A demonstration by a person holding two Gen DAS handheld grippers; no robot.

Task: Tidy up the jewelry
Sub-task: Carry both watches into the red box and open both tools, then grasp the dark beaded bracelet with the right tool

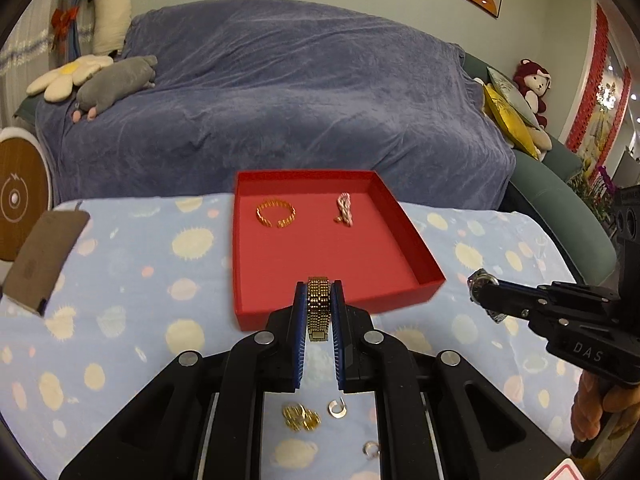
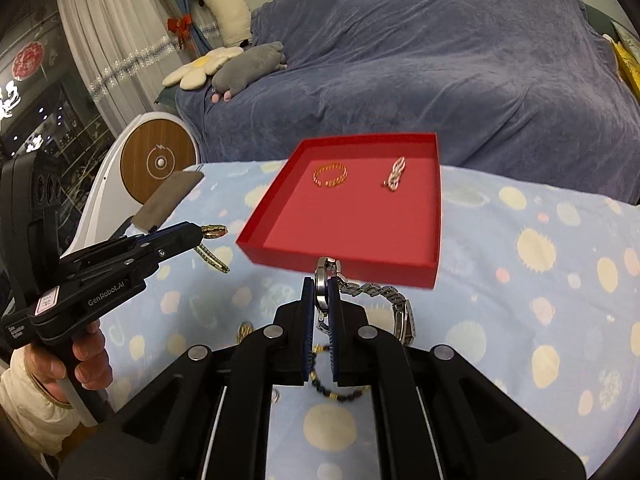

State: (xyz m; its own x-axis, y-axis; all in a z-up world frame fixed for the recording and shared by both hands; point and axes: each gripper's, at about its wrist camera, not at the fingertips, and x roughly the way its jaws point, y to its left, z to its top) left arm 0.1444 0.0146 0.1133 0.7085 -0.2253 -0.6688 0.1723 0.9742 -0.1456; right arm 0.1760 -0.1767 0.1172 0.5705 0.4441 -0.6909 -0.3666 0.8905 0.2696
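In the left wrist view, a gold watch band (image 1: 318,306) is clamped between the narrowed jaws of the left gripper (image 1: 318,292), just before the near wall of the red tray (image 1: 256,316). A gold bracelet (image 1: 276,214) and a pink chain (image 1: 344,210) are seen at the tray's far end; the near floor is left bare. The right gripper (image 1: 480,286) is seen beside the tray's right corner.

In the right wrist view, a silver watch (image 2: 326,280) is pinched by its case, its band hanging to the right above the patterned cloth (image 2: 540,280).
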